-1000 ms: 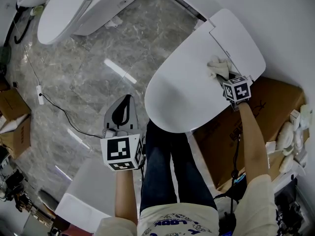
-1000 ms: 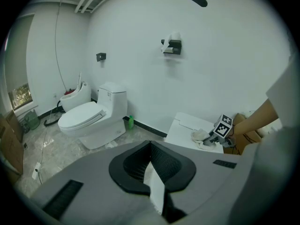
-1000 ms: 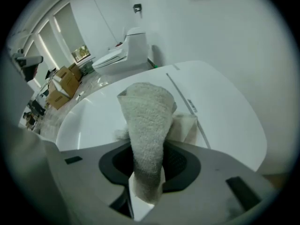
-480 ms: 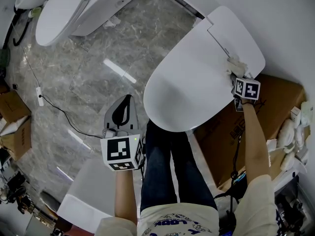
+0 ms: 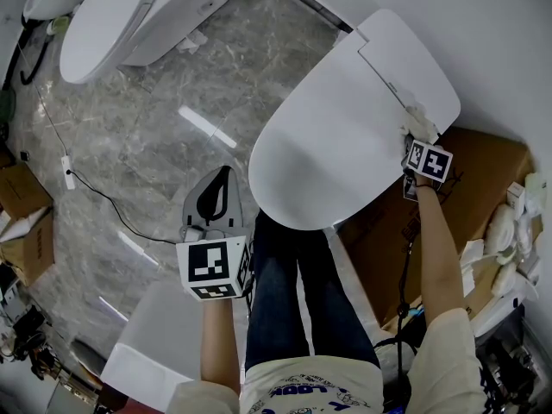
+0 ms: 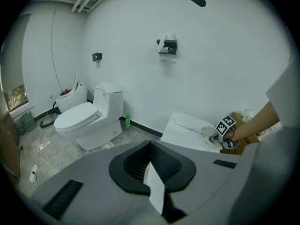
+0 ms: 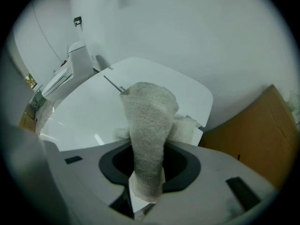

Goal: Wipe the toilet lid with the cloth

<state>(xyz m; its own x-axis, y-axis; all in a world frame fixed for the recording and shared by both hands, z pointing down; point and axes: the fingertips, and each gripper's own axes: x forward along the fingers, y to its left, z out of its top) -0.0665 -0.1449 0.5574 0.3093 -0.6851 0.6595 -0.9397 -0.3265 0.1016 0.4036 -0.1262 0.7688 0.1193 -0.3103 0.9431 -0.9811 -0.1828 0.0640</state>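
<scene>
- A second toilet [image 5: 108, 20] stands at the far left on the grey marble floor [image 5: 172, 84], well apart from the work.
- The left gripper [image 5: 216, 198] hangs over the floor, clear of the lid; its jaws are pressed together with nothing between them.
- The toilet lid [image 5: 332, 145] lies down flat, white and glossy.
- The cloth [image 5: 419, 124] rests on the lid's right edge, beside the hinge seam.
- The right gripper [image 7: 145, 191] has its jaws clamped on the cloth, which stands up out of them.
- A cardboard box [image 5: 487, 179] sits just beside the lid on the right.
</scene>
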